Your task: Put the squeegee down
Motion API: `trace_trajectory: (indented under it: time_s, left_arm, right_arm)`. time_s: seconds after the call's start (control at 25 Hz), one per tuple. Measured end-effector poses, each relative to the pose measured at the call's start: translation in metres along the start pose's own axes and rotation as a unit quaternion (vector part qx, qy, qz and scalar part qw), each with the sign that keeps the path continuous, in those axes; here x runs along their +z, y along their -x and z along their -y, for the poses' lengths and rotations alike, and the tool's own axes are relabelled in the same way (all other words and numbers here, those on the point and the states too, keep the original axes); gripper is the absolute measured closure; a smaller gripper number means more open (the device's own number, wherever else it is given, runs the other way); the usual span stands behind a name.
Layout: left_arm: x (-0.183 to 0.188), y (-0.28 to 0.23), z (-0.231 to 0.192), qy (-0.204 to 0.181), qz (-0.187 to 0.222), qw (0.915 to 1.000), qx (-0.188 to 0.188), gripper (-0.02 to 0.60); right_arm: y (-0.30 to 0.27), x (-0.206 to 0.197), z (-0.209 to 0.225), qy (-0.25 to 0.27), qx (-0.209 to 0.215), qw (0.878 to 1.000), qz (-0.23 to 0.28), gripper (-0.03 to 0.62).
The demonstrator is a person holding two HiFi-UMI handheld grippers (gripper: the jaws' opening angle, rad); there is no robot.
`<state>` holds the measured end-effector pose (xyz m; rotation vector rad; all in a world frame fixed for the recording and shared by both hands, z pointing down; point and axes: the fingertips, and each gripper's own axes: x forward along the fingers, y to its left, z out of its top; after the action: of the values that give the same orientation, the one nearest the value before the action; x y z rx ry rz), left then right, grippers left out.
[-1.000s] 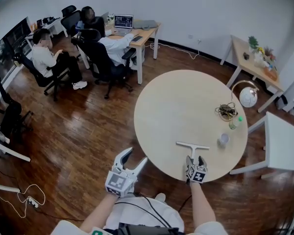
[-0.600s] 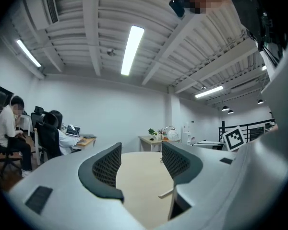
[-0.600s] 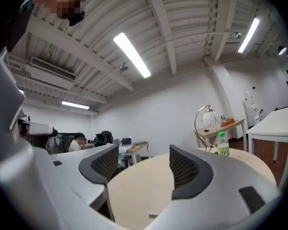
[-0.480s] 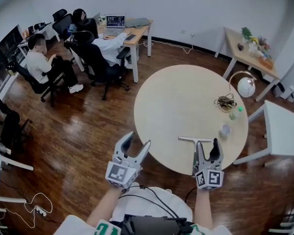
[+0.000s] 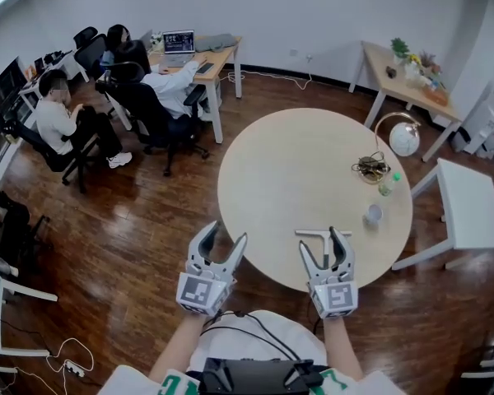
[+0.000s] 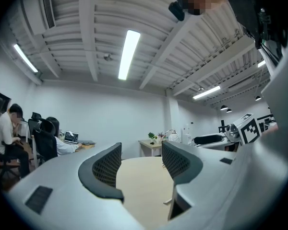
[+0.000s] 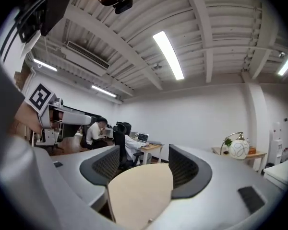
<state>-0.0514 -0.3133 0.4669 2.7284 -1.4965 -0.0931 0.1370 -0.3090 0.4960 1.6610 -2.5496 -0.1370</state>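
Round pale surface (image 5: 296, 171) is sitting on a wood office floor. Squeegee (image 5: 311, 234) is lying flat near its 6 o'clock edge. Right gripper (image 5: 319, 243) is hovering close by, its wide-apart jaws closing on nothing. Left gripper (image 5: 226, 235), at 7 o'clock, is hanging released and empty.

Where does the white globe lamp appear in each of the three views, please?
Head view: the globe lamp sits at the right, by the far-right edge of the round table.
Left gripper view: small, just right of centre, against the far wall.
Right gripper view: far right, at mid-height.
Shared landmark: the round table, which shows as the pale surface low in the centre of both gripper views.
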Motion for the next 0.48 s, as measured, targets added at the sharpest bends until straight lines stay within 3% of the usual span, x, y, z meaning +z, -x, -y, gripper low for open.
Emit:
trace_trajectory:
  time_s: [0.2,0.48]
  left_arm:
    - [-0.007,-0.005,0.003,-0.029,-0.006,0.9996,-0.004,0.336]
    - [-0.013,-0.014,0.006,-0.020,-0.009,0.9997,-0.011,0.336]
  right_arm:
    - [-0.007,0.002,-0.009,-0.037,0.020,0.999,0.007,0.253]
    - [-0.003,0.005,-0.003,-0.048,0.015,0.999,0.009,0.253]
